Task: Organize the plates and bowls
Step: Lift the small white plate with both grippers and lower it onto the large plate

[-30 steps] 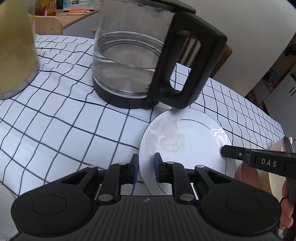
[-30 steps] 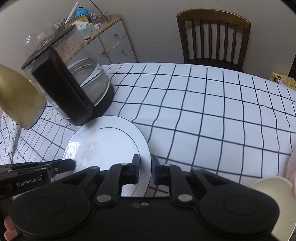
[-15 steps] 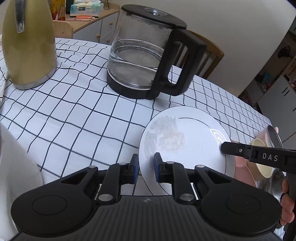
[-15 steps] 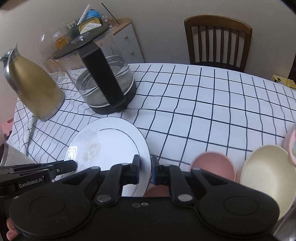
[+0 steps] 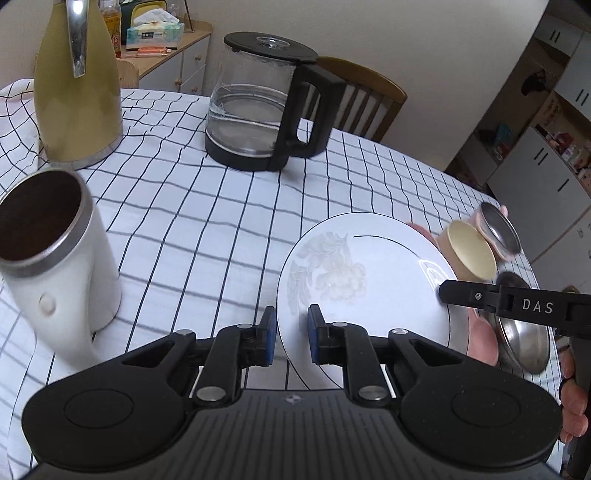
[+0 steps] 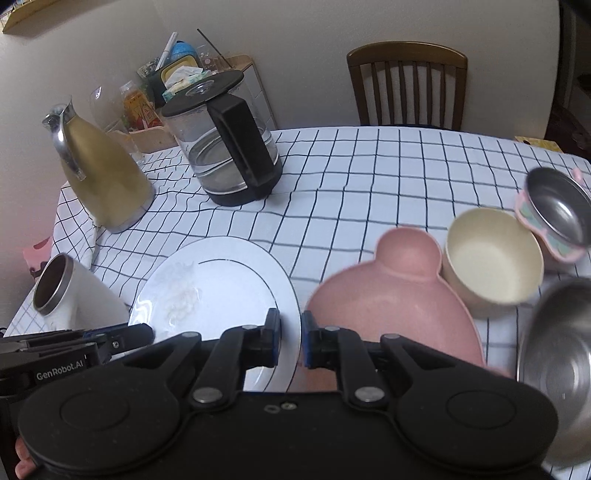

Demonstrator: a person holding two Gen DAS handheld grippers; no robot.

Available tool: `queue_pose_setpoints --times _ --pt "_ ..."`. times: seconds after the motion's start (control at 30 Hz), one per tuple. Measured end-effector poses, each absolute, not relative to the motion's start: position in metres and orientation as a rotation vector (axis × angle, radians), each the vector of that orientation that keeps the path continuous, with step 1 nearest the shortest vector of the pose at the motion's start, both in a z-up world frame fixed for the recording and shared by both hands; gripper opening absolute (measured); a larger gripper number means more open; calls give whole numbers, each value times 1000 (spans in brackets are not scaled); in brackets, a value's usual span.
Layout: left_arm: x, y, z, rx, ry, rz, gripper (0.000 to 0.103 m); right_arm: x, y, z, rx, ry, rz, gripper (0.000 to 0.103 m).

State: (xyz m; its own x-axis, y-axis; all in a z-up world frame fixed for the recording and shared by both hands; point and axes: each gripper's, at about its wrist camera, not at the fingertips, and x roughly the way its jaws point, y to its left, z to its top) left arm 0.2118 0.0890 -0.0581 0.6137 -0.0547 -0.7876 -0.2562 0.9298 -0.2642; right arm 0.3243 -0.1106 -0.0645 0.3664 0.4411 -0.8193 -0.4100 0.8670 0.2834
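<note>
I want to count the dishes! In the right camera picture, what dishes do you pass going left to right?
White plate → pink bowl → cream bowl → small steel bowl

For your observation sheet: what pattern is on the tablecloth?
White tablecloth with a black grid; right wrist view shows it best.

- "DAS": white letters on the right gripper (image 5: 443,291), at 3 o'clock in the left wrist view.
- "GenRobot.AI": white print on the left gripper (image 6: 147,334), at 8 o'clock in the right wrist view.
- Tissue box (image 5: 155,34) print at 11 o'clock: unreadable.
</note>
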Motion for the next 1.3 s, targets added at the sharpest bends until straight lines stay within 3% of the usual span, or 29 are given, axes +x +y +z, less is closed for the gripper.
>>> queue_pose_setpoints --times 0.77,1.3 --pt "85 45 -85 -288 1037 -5 16 162 -153 -79 142 1141 390 13" --pt "73 45 -123 -266 1117 8 16 129 -153 -121 153 1219 371 13"
